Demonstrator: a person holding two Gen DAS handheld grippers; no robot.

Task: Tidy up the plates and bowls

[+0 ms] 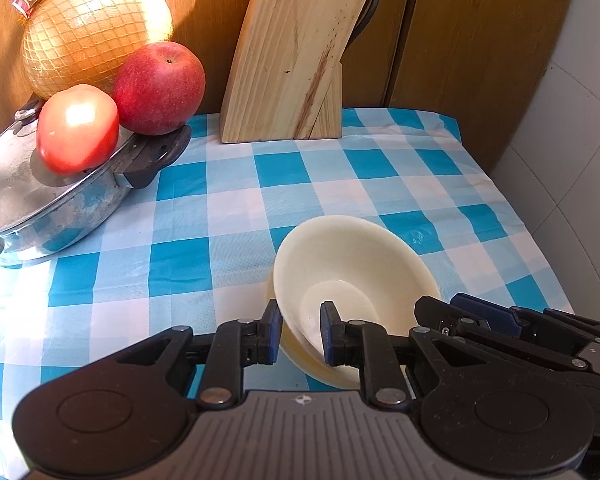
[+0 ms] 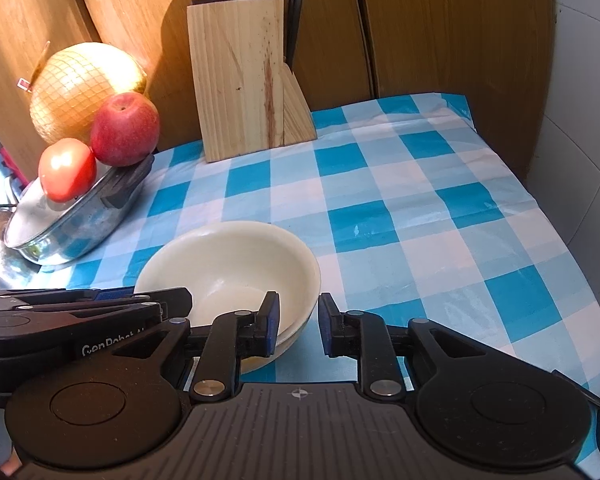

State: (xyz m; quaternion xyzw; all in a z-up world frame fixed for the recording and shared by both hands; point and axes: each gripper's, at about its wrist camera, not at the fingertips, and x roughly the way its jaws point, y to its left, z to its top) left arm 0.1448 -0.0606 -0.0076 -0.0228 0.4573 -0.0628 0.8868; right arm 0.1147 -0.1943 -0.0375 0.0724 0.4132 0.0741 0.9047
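Observation:
A cream bowl [image 1: 352,272] sits nested in a second cream bowl [image 1: 328,372] on the blue-and-white checked tablecloth [image 1: 228,208]. My left gripper [image 1: 300,334] is open, its two fingers standing either side of the top bowl's near rim. In the right wrist view the stacked bowls [image 2: 236,264] lie just left of my right gripper [image 2: 298,328], which is open with its left finger against the bowls' right rim. The left gripper's body [image 2: 80,312] shows at the left of that view, and the right gripper's body [image 1: 520,328] at the right of the left wrist view.
A wooden knife block [image 1: 288,64] stands at the back by the wooden panels. A steel lidded pot [image 1: 52,192] sits at the left with a tomato [image 1: 78,128], an apple [image 1: 158,88] and a netted pomelo [image 1: 96,28] on or behind it. A white tiled wall [image 1: 572,128] bounds the right.

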